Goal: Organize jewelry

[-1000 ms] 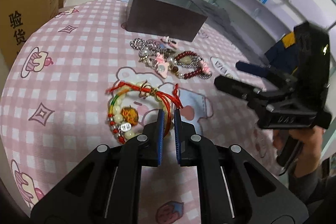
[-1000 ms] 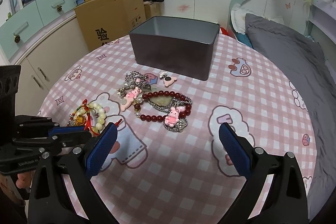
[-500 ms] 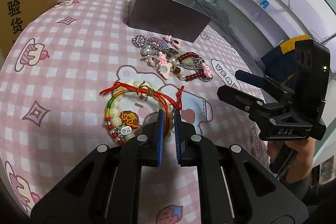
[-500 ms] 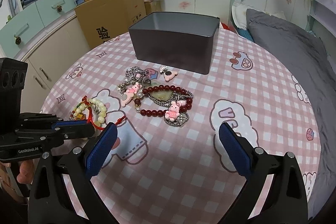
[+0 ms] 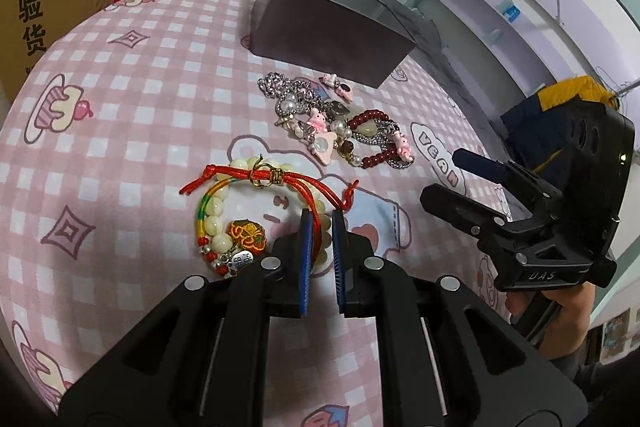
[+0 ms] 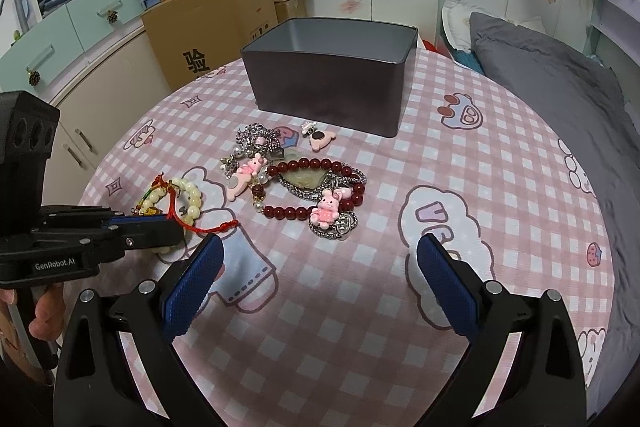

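Observation:
My left gripper (image 5: 320, 227) is shut on the near side of a cream bead bracelet with red cord (image 5: 248, 211), which still lies on the pink checked tablecloth (image 5: 120, 131); it also shows in the right wrist view (image 6: 180, 199). A pile of jewelry with a dark red bead bracelet (image 5: 372, 143) (image 6: 312, 187), silver chains and pink charms lies beyond. A dark grey open tin box (image 5: 332, 27) (image 6: 328, 83) stands behind the pile. My right gripper (image 6: 320, 267) is open and empty, hovering in front of the pile; the left wrist view shows it at the right (image 5: 460, 175).
A small pink charm (image 6: 320, 139) lies between the pile and the box. A cardboard box (image 6: 216, 27) and cabinets stand beyond the table's left edge. A bed with a grey pillow (image 6: 540, 75) is at the right.
My left gripper has stayed shut on the bracelet and shifted slightly, the bracelet with it. My right gripper has drifted a little and stays open.

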Action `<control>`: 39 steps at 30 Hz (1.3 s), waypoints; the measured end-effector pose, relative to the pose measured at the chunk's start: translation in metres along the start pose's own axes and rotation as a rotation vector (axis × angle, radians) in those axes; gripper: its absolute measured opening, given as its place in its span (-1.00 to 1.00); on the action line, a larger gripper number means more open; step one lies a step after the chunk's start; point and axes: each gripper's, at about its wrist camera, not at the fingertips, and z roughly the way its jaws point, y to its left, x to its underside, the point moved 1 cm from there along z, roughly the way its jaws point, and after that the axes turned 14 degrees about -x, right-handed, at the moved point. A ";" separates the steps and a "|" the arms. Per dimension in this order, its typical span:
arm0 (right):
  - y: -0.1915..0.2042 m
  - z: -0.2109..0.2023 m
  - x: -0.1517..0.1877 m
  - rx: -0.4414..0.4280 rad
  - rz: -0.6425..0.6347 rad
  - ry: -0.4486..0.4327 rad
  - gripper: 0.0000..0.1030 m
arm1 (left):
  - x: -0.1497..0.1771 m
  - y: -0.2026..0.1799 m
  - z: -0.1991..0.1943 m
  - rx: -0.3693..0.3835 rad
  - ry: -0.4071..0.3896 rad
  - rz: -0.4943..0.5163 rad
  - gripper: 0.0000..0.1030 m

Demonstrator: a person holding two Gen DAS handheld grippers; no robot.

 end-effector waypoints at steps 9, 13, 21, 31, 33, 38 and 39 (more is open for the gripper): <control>-0.003 0.001 0.003 0.001 0.008 0.005 0.82 | -0.006 -0.006 -0.002 -0.033 -0.038 0.011 0.13; -0.004 0.002 0.004 0.003 0.006 0.007 0.82 | -0.009 -0.006 -0.001 -0.025 -0.029 0.005 -0.14; -0.004 0.002 0.005 0.008 0.004 0.011 0.82 | -0.012 -0.005 0.007 -0.051 -0.015 0.000 -0.85; 0.011 -0.011 -0.005 -0.007 -0.029 -0.030 0.82 | -0.015 0.006 -0.053 -0.027 -0.195 -0.037 -0.92; 0.021 -0.008 -0.010 -0.024 -0.050 -0.028 0.82 | -0.014 0.009 -0.070 -0.047 -0.238 -0.040 -0.92; 0.058 0.018 -0.018 -0.104 -0.121 0.026 0.71 | -0.004 0.015 -0.093 -0.081 -0.271 -0.037 -0.92; 0.064 0.024 -0.018 -0.121 -0.131 0.037 0.55 | -0.001 0.016 -0.095 -0.090 -0.272 -0.039 -0.92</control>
